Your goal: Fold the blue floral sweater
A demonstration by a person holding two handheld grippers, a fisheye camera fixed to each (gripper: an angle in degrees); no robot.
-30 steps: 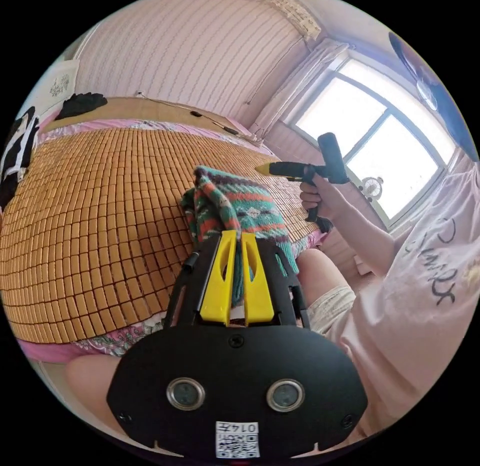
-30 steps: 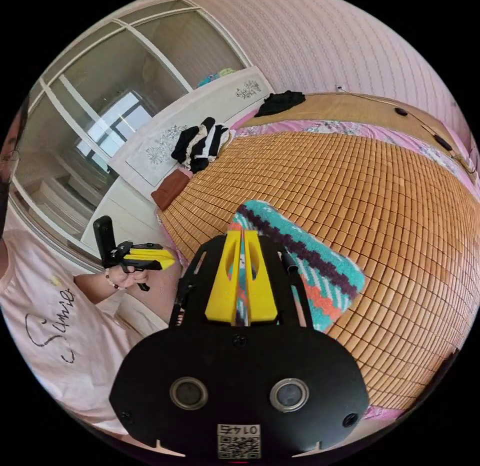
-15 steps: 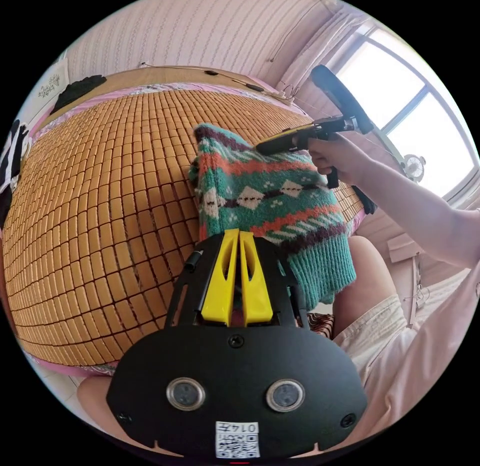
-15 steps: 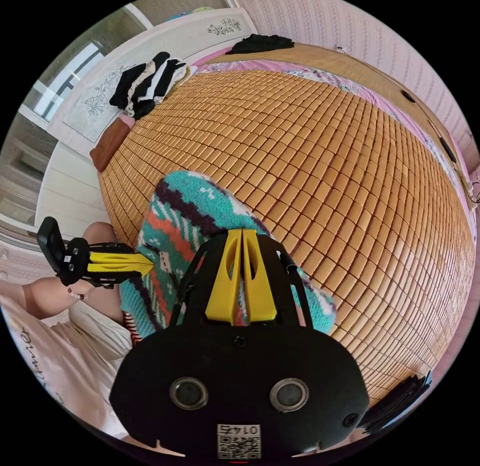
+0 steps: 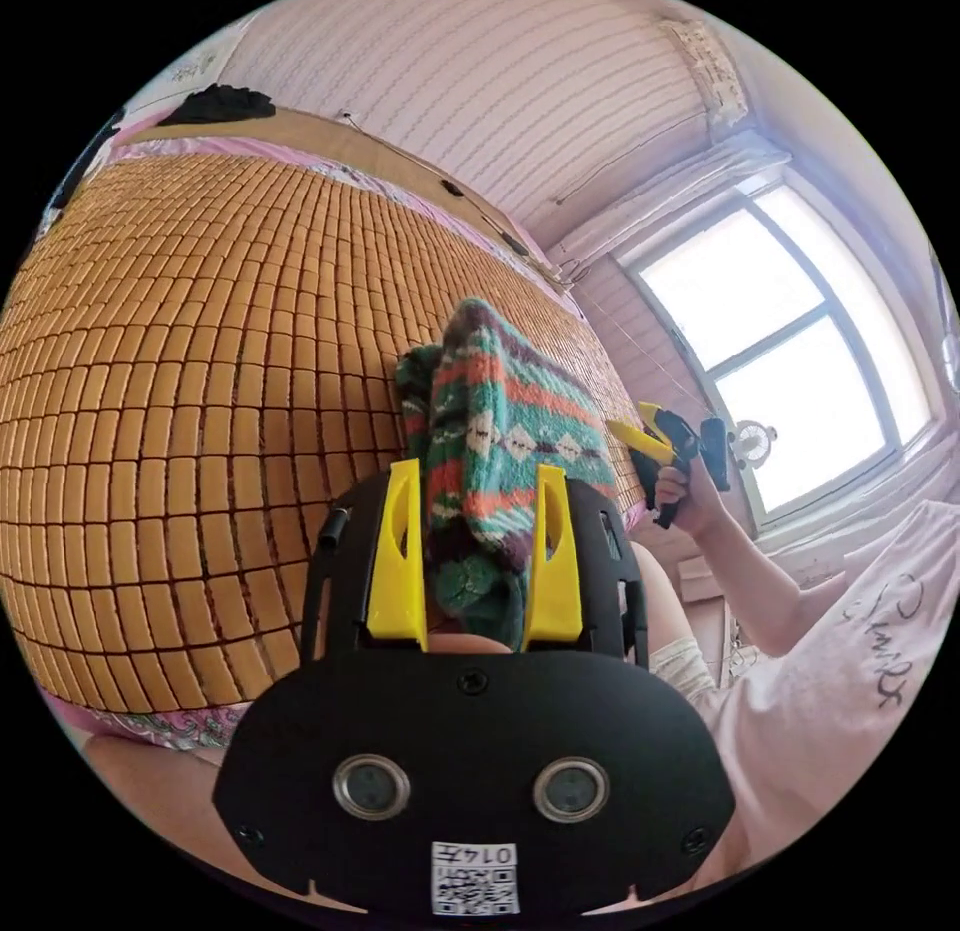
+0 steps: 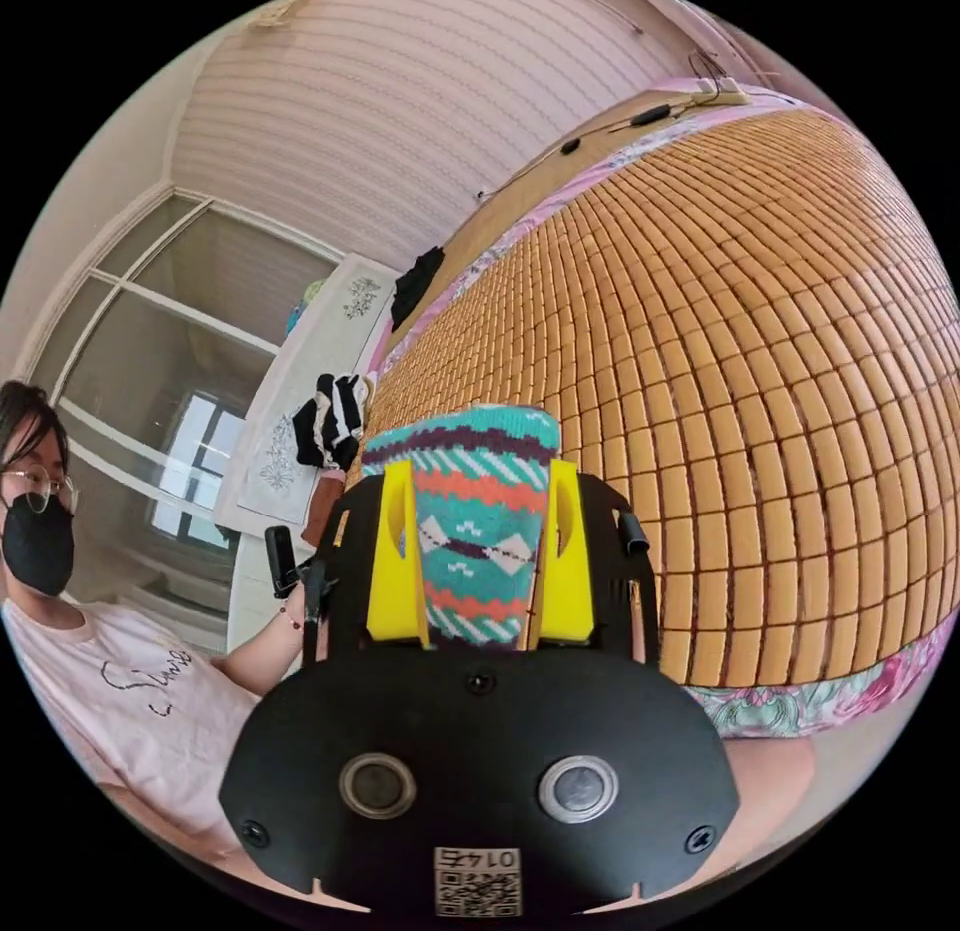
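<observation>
The sweater (image 5: pixel 495 421), a teal knit with orange, purple and white bands, lies bunched and folded on the bamboo mat (image 5: pixel 180 371) near the bed's near edge. In the left gripper view my left gripper (image 5: pixel 475 469) is open, its yellow jaws wide apart on either side of the sweater's hem. In the right gripper view my right gripper (image 6: pixel 478 466) is open too, with the sweater (image 6: pixel 480 531) lying between its spread jaws. The right gripper (image 5: pixel 645 439) also appears in the person's hand beside the sweater, and the left gripper (image 6: pixel 295 571) shows small at the bed edge.
The bamboo mat (image 6: pixel 760 371) covers a bed with a pink floral sheet (image 6: pixel 800 706). Dark clothes (image 5: pixel 215 103) lie at the far end, and striped clothes (image 6: pixel 330 421) at a corner. A person in a pale pink shirt (image 6: pixel 130 691) stands at the bedside. A bright window (image 5: pixel 790 341) is nearby.
Both grippers were shut on the sweater and carrying it; now both are open and have let it go. The sweater lies on the mat. Both cameras have swung.
</observation>
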